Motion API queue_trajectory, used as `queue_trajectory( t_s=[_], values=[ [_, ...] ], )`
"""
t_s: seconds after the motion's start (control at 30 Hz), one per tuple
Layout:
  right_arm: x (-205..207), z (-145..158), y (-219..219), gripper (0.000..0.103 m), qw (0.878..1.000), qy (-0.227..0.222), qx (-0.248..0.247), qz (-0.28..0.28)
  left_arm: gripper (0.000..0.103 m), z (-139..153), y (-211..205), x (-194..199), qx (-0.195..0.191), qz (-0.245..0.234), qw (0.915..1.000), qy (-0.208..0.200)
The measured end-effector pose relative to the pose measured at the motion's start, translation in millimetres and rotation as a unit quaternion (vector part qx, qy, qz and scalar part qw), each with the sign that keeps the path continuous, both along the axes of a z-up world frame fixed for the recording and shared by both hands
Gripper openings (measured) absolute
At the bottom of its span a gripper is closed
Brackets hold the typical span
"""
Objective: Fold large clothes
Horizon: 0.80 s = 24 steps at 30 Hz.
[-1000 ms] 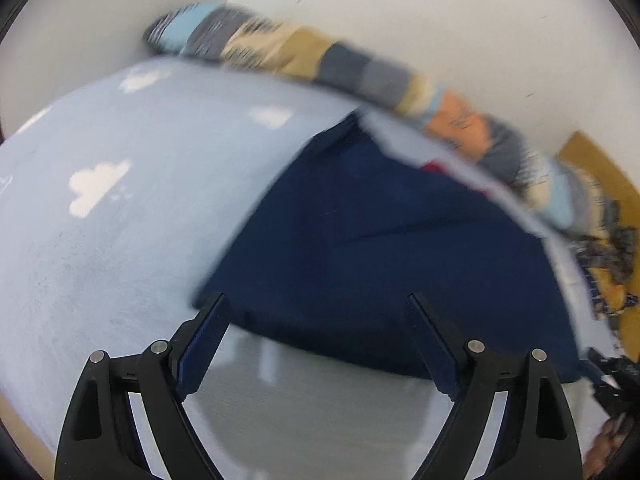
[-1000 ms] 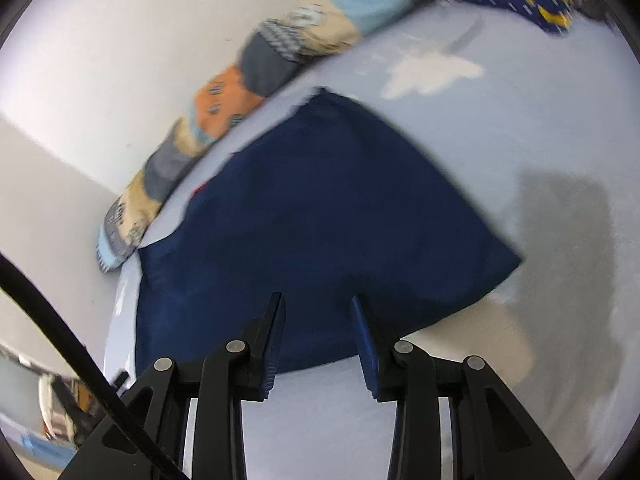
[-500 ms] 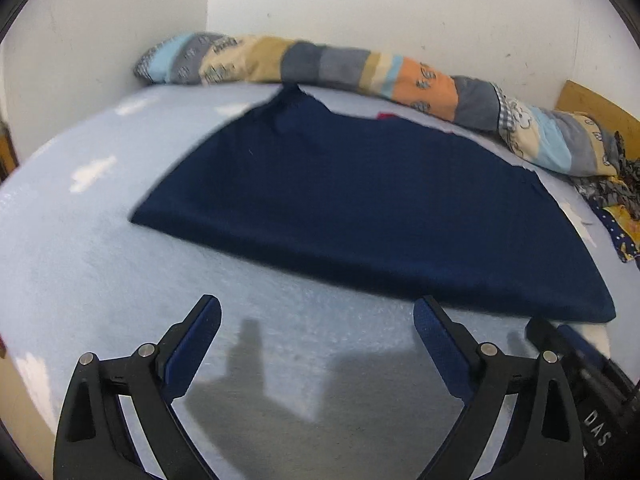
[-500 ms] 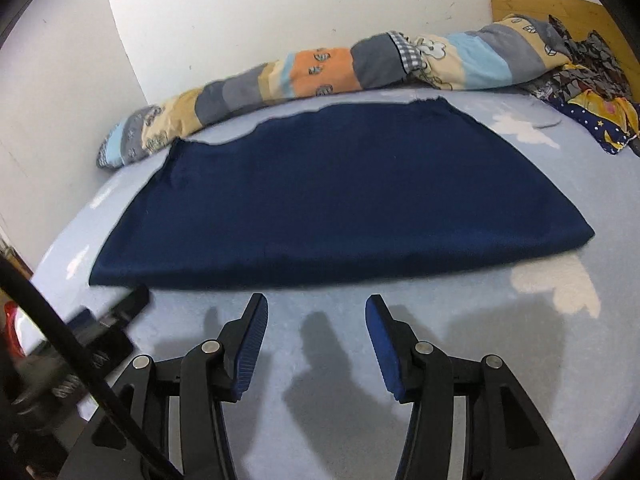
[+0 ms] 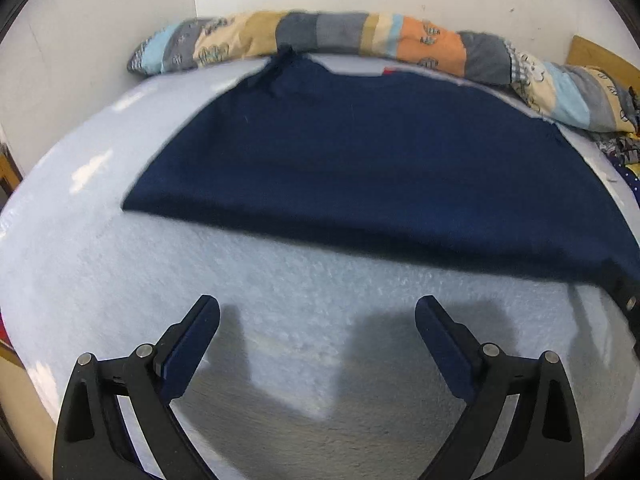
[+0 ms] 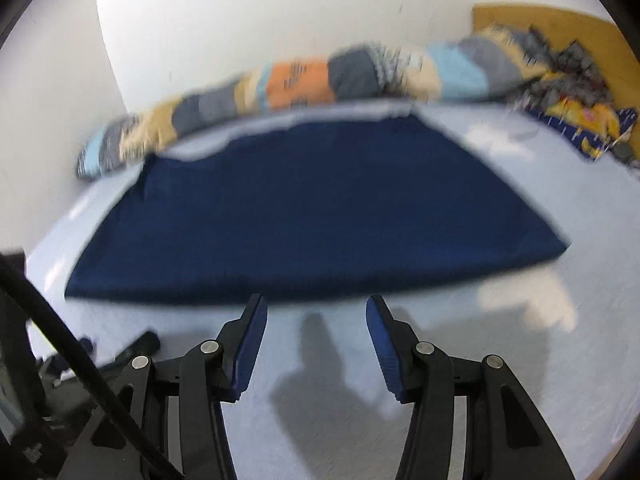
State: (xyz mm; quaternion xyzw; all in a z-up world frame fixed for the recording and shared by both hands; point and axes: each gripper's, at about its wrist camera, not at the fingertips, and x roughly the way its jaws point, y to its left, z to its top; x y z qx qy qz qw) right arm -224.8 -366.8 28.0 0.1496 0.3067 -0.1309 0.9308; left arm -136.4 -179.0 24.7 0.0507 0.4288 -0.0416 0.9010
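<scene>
A large dark navy garment (image 5: 360, 160) lies flat on the pale blue bed (image 5: 300, 312), folded with a straight near edge. It also shows in the right wrist view (image 6: 312, 216), blurred. My left gripper (image 5: 318, 310) is wide open and empty, over bare bedding a little short of the garment's near edge. My right gripper (image 6: 316, 308) is open and empty, its fingertips (image 6: 256, 316) just at the garment's near edge. Part of the right gripper (image 5: 628, 304) shows at the right rim of the left wrist view.
A long patchwork bolster (image 5: 360, 38) lies along the white wall behind the garment. A heap of patterned clothes (image 6: 572, 108) sits at the back right by a wooden board (image 6: 560, 24). A black cable (image 6: 80, 364) crosses the lower left of the right wrist view.
Both grippers have swung level to face the garment and moved in toward its near edge. The right gripper's jaws have opened wider.
</scene>
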Motion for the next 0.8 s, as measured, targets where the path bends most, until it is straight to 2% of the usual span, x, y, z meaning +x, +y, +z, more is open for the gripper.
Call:
queue_trajectory(
  t_s=[0.07,0.13,0.2,0.27,0.37,0.47,0.53,0.6,0.73,0.8],
  values=[
    [-1.6,4.8,-7.1,0.064,1.0,-0.007,-0.017,-0.015,0.098,9.2,1.5,-4.0,-0.004,-0.005,0.9996,-0.028],
    [1.9,5.5,-20.9,0.064,1.0,-0.016,-0.001,-0.021,0.098,19.0,0.4,-3.7,-0.004,-0.013,0.9979,-0.063],
    [11.3,0.3,-32.1,0.064,1.0,0.007,0.0,-0.026,0.098,26.3,-2.0,2.7,0.009,-0.023,0.9951,-0.096],
    [17.7,-9.4,-44.1,0.064,0.999,0.03,0.017,-0.031,0.098,29.4,-0.4,9.9,0.015,-0.021,0.9935,-0.11],
    [18.3,-17.0,-57.7,0.064,0.997,0.045,0.045,-0.04,0.098,28.0,8.9,25.2,0.003,-0.013,0.9943,-0.106],
    [19.5,-21.1,-50.6,0.067,0.996,0.072,0.022,-0.039,0.098,23.2,18.0,36.3,-0.02,-0.005,0.9962,-0.085],
    [19.9,-23.2,-46.9,0.068,0.996,0.085,0.007,-0.039,0.097,21.5,22.9,40.6,-0.021,0.0,0.9966,-0.08],
    [17.6,-17.6,-48.2,0.068,0.996,0.074,0.004,-0.042,0.097,21.5,29.5,44.6,-0.025,0.006,0.9966,-0.078],
    [8.1,2.6,-52.5,0.068,0.998,0.012,-0.014,-0.056,0.097,20.3,44.6,56.3,-0.022,0.025,0.9966,-0.075],
    [16.6,-4.6,-59.2,0.068,0.998,0.034,-0.003,-0.055,0.097,16.8,52.5,62.8,-0.018,0.038,0.9969,-0.067]
  ],
)
